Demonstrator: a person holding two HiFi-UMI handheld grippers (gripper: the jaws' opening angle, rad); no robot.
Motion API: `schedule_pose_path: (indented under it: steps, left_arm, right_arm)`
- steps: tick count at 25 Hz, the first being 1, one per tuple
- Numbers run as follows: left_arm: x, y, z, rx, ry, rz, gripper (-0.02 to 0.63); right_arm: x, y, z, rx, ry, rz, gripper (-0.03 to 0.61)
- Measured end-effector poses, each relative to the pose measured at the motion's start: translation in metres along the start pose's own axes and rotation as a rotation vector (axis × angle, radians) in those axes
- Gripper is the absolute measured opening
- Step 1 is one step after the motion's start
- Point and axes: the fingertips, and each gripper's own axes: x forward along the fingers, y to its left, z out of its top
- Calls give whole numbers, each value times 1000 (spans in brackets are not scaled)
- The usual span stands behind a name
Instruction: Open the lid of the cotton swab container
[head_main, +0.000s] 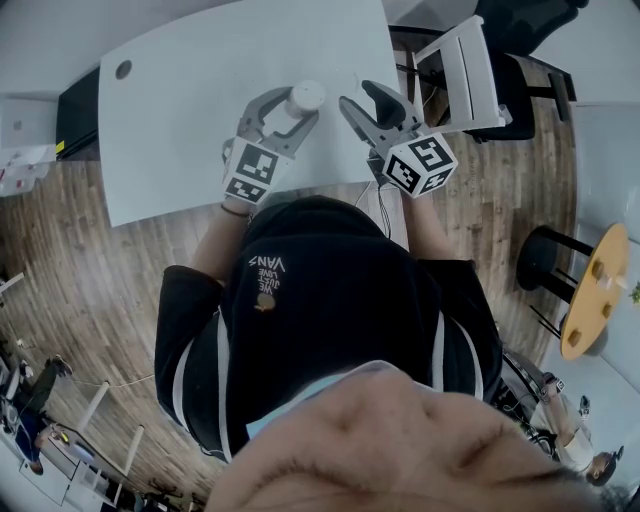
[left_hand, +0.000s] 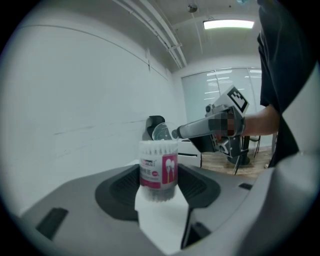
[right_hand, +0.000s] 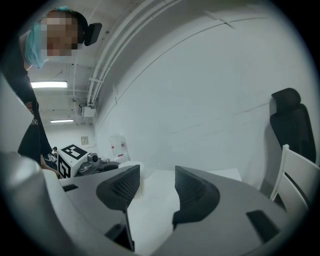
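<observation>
Container (left_hand: 159, 170), clear cylinder, between ribbed left fingers (left_hand: 120, 187)

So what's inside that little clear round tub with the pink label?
White cotton swabs, packed upright, their tips showing through the wall of the clear plastic tub. The pink label covers most of their stems.

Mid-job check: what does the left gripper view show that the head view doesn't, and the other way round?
Left gripper view only: the cotton swab container's pink label and the swabs packed inside, with a jaw pressed against each side. Head view only: the white table and the white chair beside it. Both: the left gripper holding the container, with the right gripper close by.
</observation>
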Motion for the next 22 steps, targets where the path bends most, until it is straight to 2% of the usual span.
schedule_pose_path:
  steps: [9,18,22]
  left_arm:
    - [2,7,15,-46,-46,21,242]
    - [-6,13,25,-88,-97,38,242]
    - [-13,18,27,-106,-106,55,242]
  right_arm:
    - [-7,-8,10,-48,-49,-52,215]
    - [-7,-4,6,-70,-38,-59,181]
    - [-6,-1,4,-110,-27,-69,146]
